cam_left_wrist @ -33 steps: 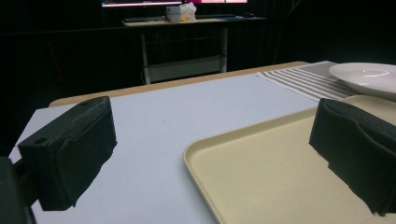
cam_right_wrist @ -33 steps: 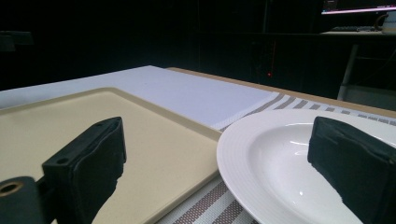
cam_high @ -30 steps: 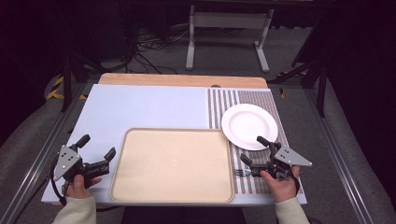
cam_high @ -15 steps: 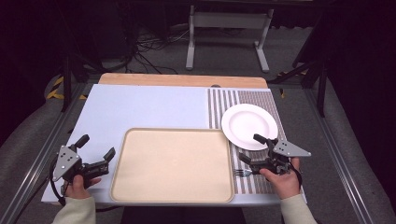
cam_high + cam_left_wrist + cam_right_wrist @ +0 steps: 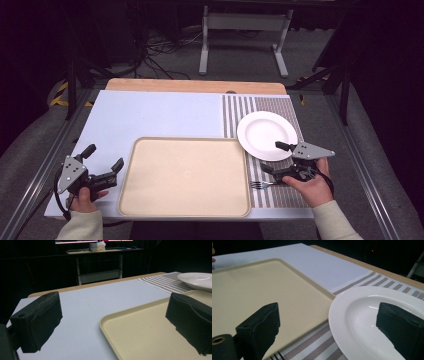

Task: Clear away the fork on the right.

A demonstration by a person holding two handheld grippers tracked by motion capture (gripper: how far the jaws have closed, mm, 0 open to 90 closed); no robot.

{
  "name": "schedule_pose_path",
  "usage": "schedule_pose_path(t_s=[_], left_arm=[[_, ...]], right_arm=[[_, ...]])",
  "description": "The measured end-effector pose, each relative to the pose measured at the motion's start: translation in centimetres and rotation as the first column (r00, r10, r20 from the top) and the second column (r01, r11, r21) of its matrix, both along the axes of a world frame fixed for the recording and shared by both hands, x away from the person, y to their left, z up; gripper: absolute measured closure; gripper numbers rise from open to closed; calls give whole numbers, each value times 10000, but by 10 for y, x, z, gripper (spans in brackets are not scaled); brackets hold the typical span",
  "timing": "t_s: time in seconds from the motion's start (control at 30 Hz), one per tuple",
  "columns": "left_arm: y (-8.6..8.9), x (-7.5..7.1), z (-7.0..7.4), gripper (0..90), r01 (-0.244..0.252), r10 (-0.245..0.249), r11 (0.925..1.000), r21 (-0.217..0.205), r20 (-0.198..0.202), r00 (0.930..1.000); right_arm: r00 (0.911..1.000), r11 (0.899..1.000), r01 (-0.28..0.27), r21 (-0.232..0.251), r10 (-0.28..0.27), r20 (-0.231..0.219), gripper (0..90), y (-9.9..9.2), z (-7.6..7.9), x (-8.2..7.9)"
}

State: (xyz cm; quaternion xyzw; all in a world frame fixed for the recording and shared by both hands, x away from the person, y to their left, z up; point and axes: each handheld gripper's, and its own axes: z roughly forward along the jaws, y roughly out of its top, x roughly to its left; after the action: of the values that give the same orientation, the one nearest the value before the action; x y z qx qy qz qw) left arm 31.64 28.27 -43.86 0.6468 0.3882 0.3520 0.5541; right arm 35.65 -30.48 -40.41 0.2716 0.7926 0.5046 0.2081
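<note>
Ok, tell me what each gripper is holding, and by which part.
Nothing is held. The left gripper is open beside the tray; the right gripper is open at the plate rim, above the fork.

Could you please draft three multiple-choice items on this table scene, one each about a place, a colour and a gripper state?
1. Where does the fork lie?
A. on the striped mat, below the plate
B. in the tray
C. on the plate

2. What colour is the tray?
A. blue
B. beige
C. black

3. How does the right gripper stand?
A. shut on the fork
B. shut on the plate
C. open

Answers: 1 A, its tines show on the mat beside the tray's corner; 2 B, a plain beige surface; 3 C, its jaws stand wide apart, holding nothing.
</note>
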Motion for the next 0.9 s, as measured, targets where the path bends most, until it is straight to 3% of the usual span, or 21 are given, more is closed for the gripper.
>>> schedule_pose_path(t_s=[0.2,0.3,0.37,0.6,0.73,0.83,0.9], left_arm=[[0,0,0,12,15,-15,10000,-1,-23,10000],[-1,0,-1,12,24,-24,10000,35,-57,10000],[-2,1,-1,12,42,-42,10000,59,-74,10000],[-2,1,-2,12,45,-44,10000,81,-106,9999],[-1,1,-2,13,42,-41,10000,89,-120,9999],[-1,1,-2,13,22,-21,10000,79,-105,9999],[-1,1,-2,13,38,-37,10000,91,-118,9999]], right_arm=[[9996,9971,-175,-739,159,-217,53,-1,9,2],[9989,9862,-444,-1594,414,-224,65,1,21,1],[9982,9830,-557,-1747,507,-330,67,2,25,2],[9933,9542,-916,-2849,673,-940,67,1,31,6],[9907,9423,-1085,-3166,760,-1132,65,1,33,8],[9865,9250,-1291,-3575,831,-1413,65,2,34,9],[9833,9081,-1438,-3933,865,-1599,65,4,34,10]])
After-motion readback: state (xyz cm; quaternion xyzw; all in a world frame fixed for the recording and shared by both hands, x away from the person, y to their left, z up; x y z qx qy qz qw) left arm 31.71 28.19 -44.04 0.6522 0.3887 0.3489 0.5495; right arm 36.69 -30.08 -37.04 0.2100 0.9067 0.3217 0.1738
